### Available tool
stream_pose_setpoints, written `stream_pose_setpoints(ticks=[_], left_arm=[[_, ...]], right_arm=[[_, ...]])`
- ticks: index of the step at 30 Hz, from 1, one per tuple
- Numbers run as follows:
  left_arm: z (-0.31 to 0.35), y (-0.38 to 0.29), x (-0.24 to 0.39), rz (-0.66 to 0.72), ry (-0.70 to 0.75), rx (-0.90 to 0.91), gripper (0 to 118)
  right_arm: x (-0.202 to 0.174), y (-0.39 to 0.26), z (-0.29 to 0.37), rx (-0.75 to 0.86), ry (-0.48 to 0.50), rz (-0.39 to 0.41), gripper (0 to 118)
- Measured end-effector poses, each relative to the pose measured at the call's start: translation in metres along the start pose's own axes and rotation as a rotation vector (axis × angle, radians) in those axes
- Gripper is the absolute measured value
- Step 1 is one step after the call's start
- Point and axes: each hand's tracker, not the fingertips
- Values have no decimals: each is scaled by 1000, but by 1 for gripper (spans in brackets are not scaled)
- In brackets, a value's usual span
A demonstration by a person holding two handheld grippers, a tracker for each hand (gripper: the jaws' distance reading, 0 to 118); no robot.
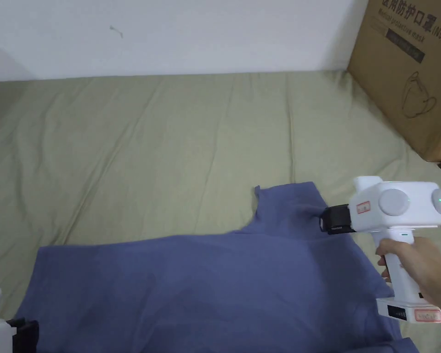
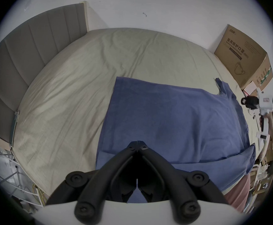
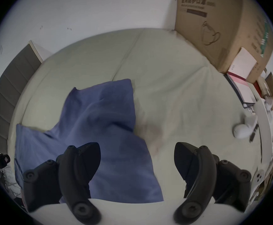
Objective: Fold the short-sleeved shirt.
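We see the blue shirt (image 1: 224, 285) spread flat on the bed (image 1: 160, 138), one sleeve (image 1: 291, 202) sticking out toward the wall. Our right gripper (image 3: 137, 162) hovers over that sleeve's edge, jaws wide, nothing between them. Our left gripper (image 2: 137, 143) sits at the shirt's near left edge, jaws closed tip to tip, no cloth visibly pinched. A box (image 1: 412, 69) stands at far right.

An olive-green bed sheet (image 1: 169, 138) is spread with creases. 1 cardboard box (image 1: 408, 69) is placed at its far right corner, against the white wall (image 1: 192, 32). A grey headboard (image 2: 18, 58) is seen.
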Motion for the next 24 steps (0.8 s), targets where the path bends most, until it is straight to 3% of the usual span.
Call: stream_pose_setpoints(ticks=[5,6,7,9,11,22,23,24], left_arm=[[-9,-3,-4,21,10,-28,0],[-9,-3,-5,22,7,-29,0],[-8,-3,-6,22,7,-29,0],[-9,-3,-7,18,17,-32,0],[-10,-3,-8,17,21,-36,0],[-11,37,-24,43,-8,31,2],[-15,49,-27,59,-35,63,15],[-21,60,-30,59,-39,63,42]], right_arm=[[2,1,-37,-104,-19,-22,88],[1,0,-31,-88,-15,-31,80],[1,2,-27,-82,-9,-20,58],[2,4,-15,-50,-16,20,1],[2,5,-7,-41,48,-35,1],[-6,9,7,-18,16,14,1],[-6,9,7,-17,18,14,1],[-6,9,7,-15,17,16,1]])
